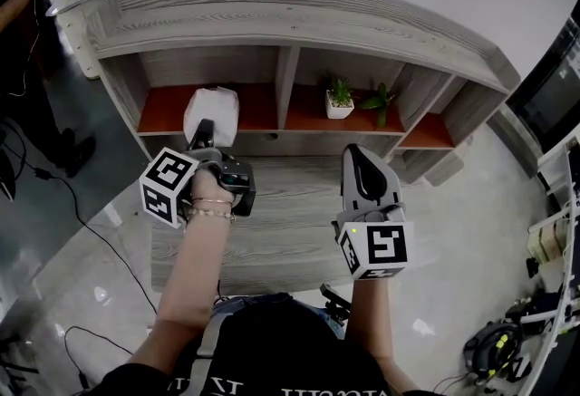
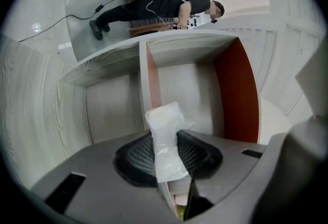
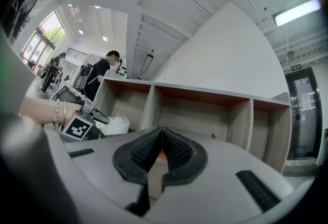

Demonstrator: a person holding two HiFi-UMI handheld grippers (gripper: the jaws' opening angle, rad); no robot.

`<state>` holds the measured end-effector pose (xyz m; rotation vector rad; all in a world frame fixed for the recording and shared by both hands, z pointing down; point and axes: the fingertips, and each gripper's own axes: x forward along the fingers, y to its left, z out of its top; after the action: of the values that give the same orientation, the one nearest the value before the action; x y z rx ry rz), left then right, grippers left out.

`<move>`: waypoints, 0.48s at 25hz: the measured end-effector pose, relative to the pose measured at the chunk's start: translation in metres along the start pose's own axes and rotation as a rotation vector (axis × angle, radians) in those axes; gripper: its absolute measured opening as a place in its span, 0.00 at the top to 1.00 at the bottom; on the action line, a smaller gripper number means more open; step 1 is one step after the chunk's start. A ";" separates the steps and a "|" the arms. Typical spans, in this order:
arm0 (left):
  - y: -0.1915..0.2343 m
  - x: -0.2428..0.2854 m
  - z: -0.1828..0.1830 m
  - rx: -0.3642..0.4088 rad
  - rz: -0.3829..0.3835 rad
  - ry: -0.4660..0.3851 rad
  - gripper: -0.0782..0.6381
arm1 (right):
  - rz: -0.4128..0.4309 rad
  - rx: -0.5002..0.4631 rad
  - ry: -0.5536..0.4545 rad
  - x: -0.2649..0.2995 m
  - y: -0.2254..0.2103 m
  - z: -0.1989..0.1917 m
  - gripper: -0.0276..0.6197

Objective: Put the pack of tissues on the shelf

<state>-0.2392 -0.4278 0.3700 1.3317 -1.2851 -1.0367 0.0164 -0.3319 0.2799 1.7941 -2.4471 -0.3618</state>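
Note:
The pack of tissues (image 1: 211, 109) is a white soft plastic packet, and my left gripper (image 1: 207, 137) is shut on its near end. It hangs in front of the left compartment of the grey wooden shelf (image 1: 290, 32), just above the orange shelf floor (image 1: 163, 118). In the left gripper view the pack (image 2: 165, 138) sticks out between the dark pads, with the compartment behind it. My right gripper (image 1: 359, 155) is lower and to the right, over the wooden surface, shut and empty. In the right gripper view the pads (image 3: 177, 150) meet, and the pack (image 3: 116, 124) shows at the left.
Two small potted plants (image 1: 340, 100) (image 1: 379, 102) stand in the middle compartment. The right compartment (image 1: 426, 130) holds nothing. A low wooden surface (image 1: 272, 231) lies in front of the shelf. A person (image 1: 18, 32) stands at far left, with cables (image 1: 82, 222) on the floor.

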 end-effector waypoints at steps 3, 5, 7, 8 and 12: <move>-0.005 0.001 -0.001 0.011 -0.010 0.013 0.73 | 0.000 0.002 -0.002 0.001 0.001 0.000 0.93; -0.012 0.001 -0.001 0.006 -0.044 0.021 0.67 | 0.003 0.003 -0.001 0.001 0.002 -0.001 0.93; -0.018 0.000 -0.001 0.009 -0.088 0.024 0.59 | 0.008 0.005 0.000 0.000 0.003 -0.001 0.93; -0.021 0.000 -0.002 0.012 -0.105 0.025 0.56 | 0.010 0.005 0.000 0.000 0.004 -0.002 0.93; -0.021 -0.002 -0.004 -0.008 -0.125 0.039 0.44 | 0.014 0.006 0.000 -0.001 0.006 -0.002 0.93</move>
<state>-0.2322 -0.4263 0.3502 1.4343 -1.1796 -1.0953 0.0114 -0.3295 0.2829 1.7776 -2.4620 -0.3535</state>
